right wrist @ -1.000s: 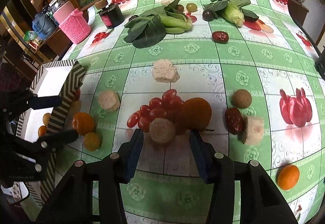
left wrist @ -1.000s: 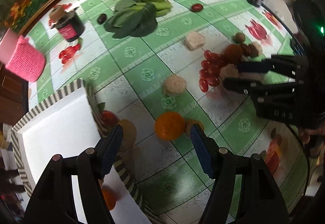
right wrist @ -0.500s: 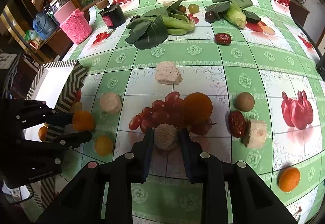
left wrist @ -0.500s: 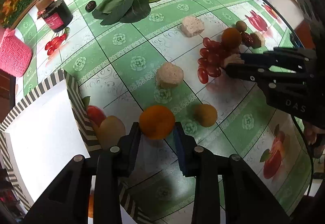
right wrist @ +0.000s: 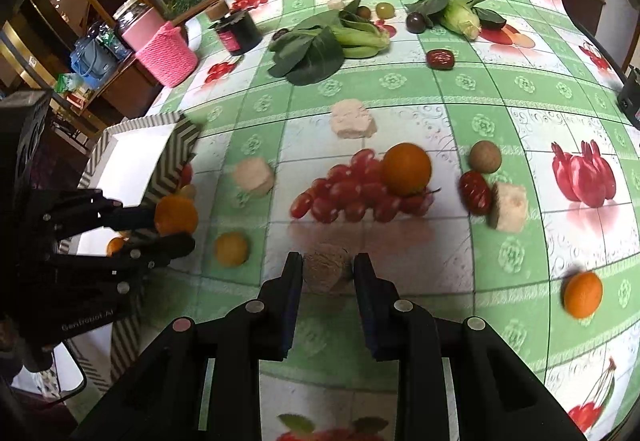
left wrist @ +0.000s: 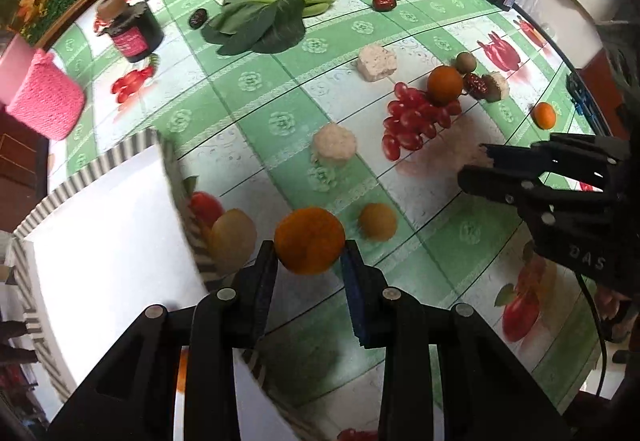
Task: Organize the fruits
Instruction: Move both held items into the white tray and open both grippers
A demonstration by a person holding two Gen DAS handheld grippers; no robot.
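My left gripper [left wrist: 308,255] is shut on an orange [left wrist: 309,240], held just right of the striped wall of the white box [left wrist: 132,151]. In the right wrist view the same orange [right wrist: 176,215] sits in the left gripper [right wrist: 170,229] beside the box [right wrist: 176,145]. My right gripper [right wrist: 327,275] is shut on a beige round lump [right wrist: 326,273], held in front of the red grape bunch [right wrist: 352,193] and apart from it. From the left wrist view the right gripper [left wrist: 476,163] shows at the right edge, the lump nearly hidden.
A small yellow fruit [right wrist: 231,249] lies between the grippers. Around the grapes lie a big orange [right wrist: 407,169], red dates [right wrist: 475,192], a brown round fruit [right wrist: 485,156], several beige chunks and another orange [right wrist: 583,294]. Greens [right wrist: 316,49], corn, a black jar [right wrist: 239,33] and a pink holder [right wrist: 166,55] stand behind.
Both grippers closed: the left on the orange, the right on the beige lump. The right gripper then drew the lump back, away from the grapes.
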